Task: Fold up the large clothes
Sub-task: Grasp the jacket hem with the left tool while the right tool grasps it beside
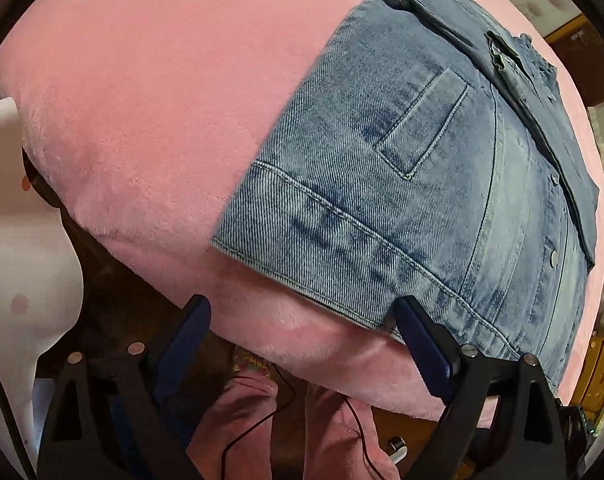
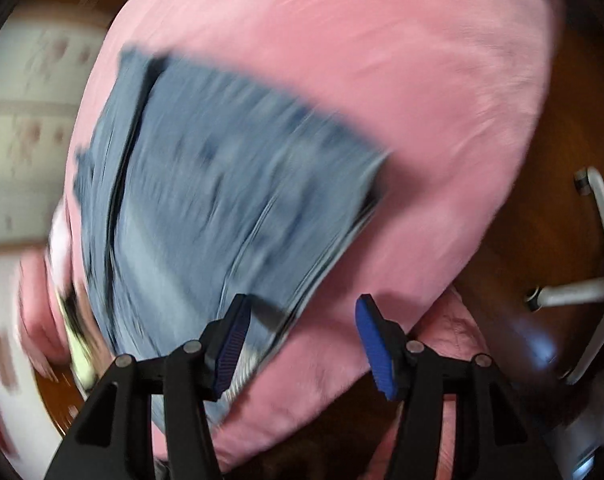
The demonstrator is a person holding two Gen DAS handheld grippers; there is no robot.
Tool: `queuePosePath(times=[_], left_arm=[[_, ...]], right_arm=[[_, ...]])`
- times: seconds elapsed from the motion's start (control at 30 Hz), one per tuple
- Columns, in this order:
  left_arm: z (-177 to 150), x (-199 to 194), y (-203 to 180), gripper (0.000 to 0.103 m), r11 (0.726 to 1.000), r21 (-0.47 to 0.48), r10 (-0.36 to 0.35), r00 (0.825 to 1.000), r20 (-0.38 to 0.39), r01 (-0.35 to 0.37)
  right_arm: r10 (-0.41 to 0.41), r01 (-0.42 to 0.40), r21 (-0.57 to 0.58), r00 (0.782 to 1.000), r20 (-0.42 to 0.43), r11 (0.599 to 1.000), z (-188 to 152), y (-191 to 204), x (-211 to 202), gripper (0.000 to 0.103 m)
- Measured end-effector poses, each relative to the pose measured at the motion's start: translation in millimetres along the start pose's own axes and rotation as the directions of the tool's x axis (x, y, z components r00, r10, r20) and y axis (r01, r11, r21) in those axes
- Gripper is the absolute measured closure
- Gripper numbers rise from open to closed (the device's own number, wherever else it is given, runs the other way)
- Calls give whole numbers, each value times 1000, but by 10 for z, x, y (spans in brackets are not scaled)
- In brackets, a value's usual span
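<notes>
Nearest in the left wrist view, the left gripper [image 1: 302, 348] is hanging over the near edge of the pink blanket [image 1: 141, 120]; its jaws are standing wide with nothing between them; one dark blue pad [image 1: 426, 354] is sitting right at the near hem of the denim jacket [image 1: 402, 184], and the other pad is hanging out past the blanket's edge; whether the first pad is touching the hem, I cannot tell. Under the gripper, below the blanket's edge, pink trousers [image 1: 253, 412] are showing, with thin dark wires [image 1: 261, 420] lying across them.

The denim jacket is the thing being folded; it is lying folded in a neat block on the blanket, toward its right side in this view; a pocket flap [image 1: 422, 124] and small metal buttons [image 1: 554, 256] are facing up; the collar end is lying at the far edge of the blanket.

In the right wrist view everything is blurry; the right gripper [image 2: 302, 344] is standing part way open, holding nothing; its left pad is over the jacket's [image 2: 229, 184] near corner, and its right pad is over bare blanket [image 2: 382, 60]. Past the blanket, a brown floor [image 2: 522, 240] and the white legs of a chair [image 2: 598, 240] are showing.
</notes>
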State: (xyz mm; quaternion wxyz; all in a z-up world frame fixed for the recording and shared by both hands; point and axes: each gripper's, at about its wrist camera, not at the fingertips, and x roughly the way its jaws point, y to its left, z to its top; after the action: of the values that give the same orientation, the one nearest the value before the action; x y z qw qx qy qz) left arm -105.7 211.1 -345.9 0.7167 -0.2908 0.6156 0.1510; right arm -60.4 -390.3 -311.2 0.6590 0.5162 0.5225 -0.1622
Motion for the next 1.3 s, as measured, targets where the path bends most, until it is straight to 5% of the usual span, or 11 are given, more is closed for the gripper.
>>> queuePosePath(times=[0.27,0.4,0.57,0.8,0.93,1.03,1.07,1.17,1.3], left_arm=[[118,-128,95,10,999,-32,11,998,62,-9],[262,-163,225,10,996,-91,12,996,92,-4],[414,-101,433,11,978,-191,-68,995,73,81],[403,-70,482,31,958,-246,-132,989,67,145],[363,-49,382,33,967,-210,-132,989,73,145],[376,-56,290,53,964,-211,-149,986,72,161],[384,-68,259,69,963,-207,-159,985,71,170],[410,-121,168,85,959,-189,-205,977,60,212],[462,-231,73,89,958,-158,-233,971,51,238]], right_arm=[[92,-108,187,991,93,976,329,-227,-86,48],[75,-86,133,994,84,987,407,-118,-54,48],[7,-12,73,998,69,997,473,33,14,49],[-45,47,-14,996,78,999,430,147,-38,58],[-53,59,-51,993,105,997,370,206,-96,63],[-40,51,-90,991,125,995,314,267,-148,71],[-26,40,-102,991,133,994,293,280,-182,73],[14,3,-112,989,145,994,244,320,-273,76],[72,-55,-128,988,139,990,173,450,-384,83]])
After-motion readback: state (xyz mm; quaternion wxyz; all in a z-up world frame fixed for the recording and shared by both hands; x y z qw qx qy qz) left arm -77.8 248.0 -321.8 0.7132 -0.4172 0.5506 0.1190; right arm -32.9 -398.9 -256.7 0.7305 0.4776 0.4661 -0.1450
